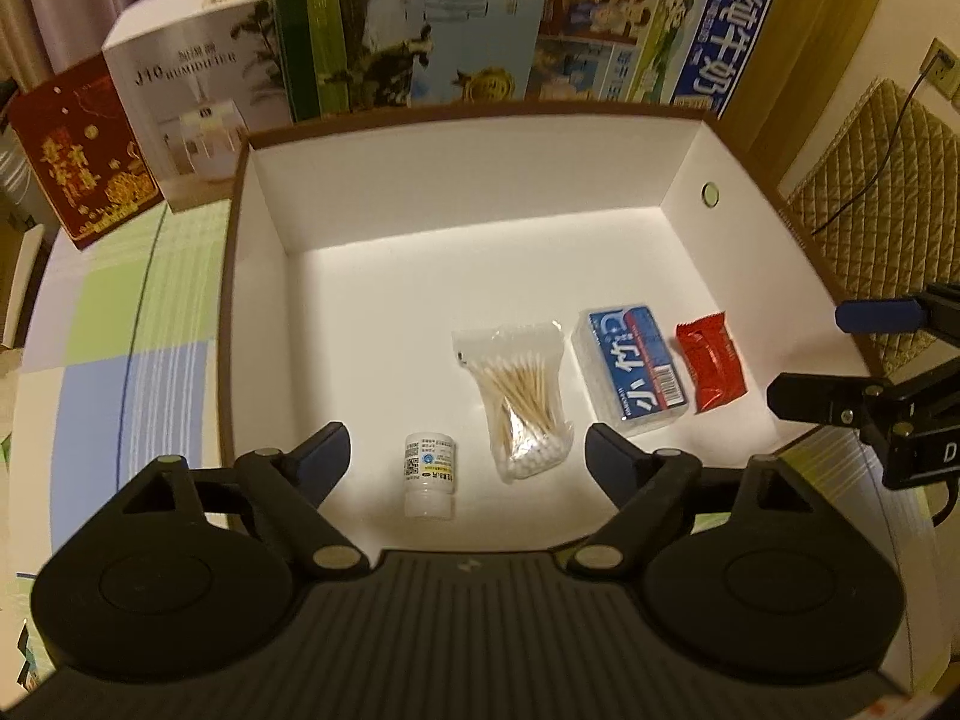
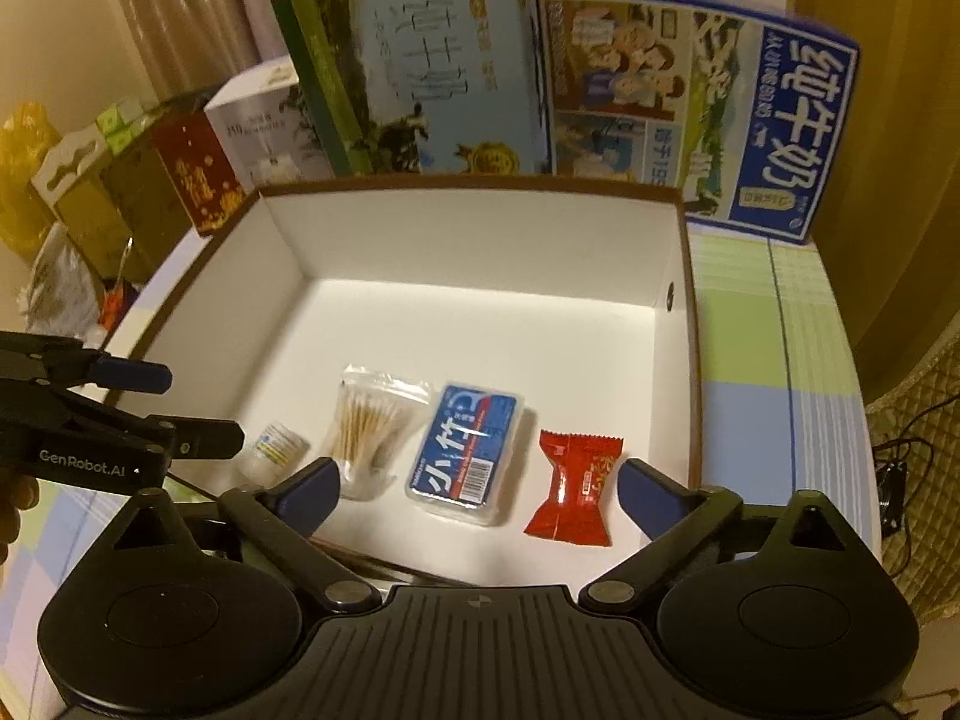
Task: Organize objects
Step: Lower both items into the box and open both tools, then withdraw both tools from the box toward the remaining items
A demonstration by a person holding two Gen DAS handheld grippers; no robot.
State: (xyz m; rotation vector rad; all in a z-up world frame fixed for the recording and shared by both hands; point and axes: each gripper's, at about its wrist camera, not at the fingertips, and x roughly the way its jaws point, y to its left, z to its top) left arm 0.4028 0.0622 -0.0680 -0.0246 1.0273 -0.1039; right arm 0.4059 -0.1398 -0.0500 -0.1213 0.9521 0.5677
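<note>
— Nearest the left wrist camera is the left tool (image 1: 462,459), its two blue-tipped fingers spread wide with nothing between them, hanging over the near edge of the white box (image 1: 474,180).

— And what lies just past those fingers?

— On the box floor, a small white bottle (image 1: 428,475) on its side, between the fingertips as seen from that view. Beside it to the right lies a clear bag of cotton swabs (image 1: 523,401), then a blue-labelled plastic case (image 1: 631,371), then a red candy wrapper (image 1: 711,369). All four sit in a row near the front wall, each apart from its neighbour.

— The other side?

— The right tool (image 2: 477,489) is also spread open and empty, poised at the front of the same box, the case and the candy showing between its fingers. From there the left tool juts in from the left edge.

— Surroundings?

— The box stands on a table (image 1: 120,324) with a checked cloth. Upright cartons line the back: a milk carton (image 2: 702,114), a humidifier box (image 1: 192,108), a red gift box (image 1: 84,150).
</note>
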